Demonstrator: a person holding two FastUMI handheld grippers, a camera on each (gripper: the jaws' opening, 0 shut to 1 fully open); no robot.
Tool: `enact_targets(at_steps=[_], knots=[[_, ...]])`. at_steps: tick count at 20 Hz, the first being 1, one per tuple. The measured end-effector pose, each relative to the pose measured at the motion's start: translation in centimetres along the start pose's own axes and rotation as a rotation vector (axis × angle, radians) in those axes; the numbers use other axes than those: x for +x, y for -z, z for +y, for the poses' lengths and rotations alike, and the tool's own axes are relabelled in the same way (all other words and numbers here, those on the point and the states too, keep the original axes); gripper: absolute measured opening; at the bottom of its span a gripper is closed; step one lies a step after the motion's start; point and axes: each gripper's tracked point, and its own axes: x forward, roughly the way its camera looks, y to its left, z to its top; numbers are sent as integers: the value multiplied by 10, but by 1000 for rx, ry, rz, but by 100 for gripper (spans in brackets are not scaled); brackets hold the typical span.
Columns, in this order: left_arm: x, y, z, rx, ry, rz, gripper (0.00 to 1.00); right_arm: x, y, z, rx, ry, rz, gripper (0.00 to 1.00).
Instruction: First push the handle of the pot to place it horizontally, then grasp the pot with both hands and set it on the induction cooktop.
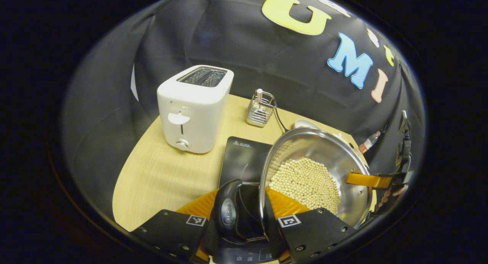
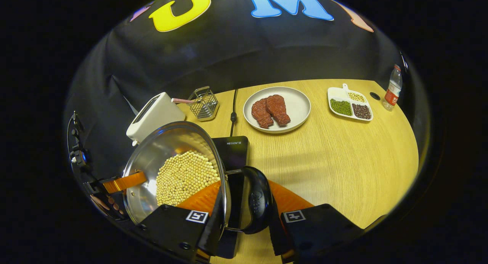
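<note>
A steel pot (image 1: 343,157) (image 2: 148,161) holds a layer of pale beans (image 1: 307,182) (image 2: 185,176). It has a black loop handle on each side. In the left gripper view, my left gripper (image 1: 242,197) is shut on one handle (image 1: 228,214), with one orange finger outside the loop and the other inside the rim. My right gripper (image 2: 248,193) grips the opposite handle (image 2: 259,205) the same way. Each view shows the other gripper's orange finger (image 1: 366,179) (image 2: 124,182) across the pot. The pot hangs over the black induction cooktop (image 1: 242,157) (image 2: 234,149); contact with it is hidden.
A white toaster (image 1: 194,107) (image 2: 154,115) and a wire basket (image 1: 261,109) (image 2: 204,102) stand behind the cooktop. A plate of meat (image 2: 276,109), a divided dish of beans (image 2: 349,103) and a bottle (image 2: 392,87) sit on the wooden table (image 2: 343,165) farther right.
</note>
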Motion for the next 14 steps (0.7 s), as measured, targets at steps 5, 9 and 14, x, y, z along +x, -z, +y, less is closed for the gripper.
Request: enact_targets(at_steps=[5, 9, 14], knots=[[26, -7, 9, 7, 0, 1, 52, 20, -9, 5, 9, 2, 1, 57], [35, -10, 20, 30, -4, 17, 55, 32, -6, 4, 22, 7, 24, 54], [39, -4, 23, 40, -7, 27, 53, 44, -1, 5, 25, 5, 44, 57]])
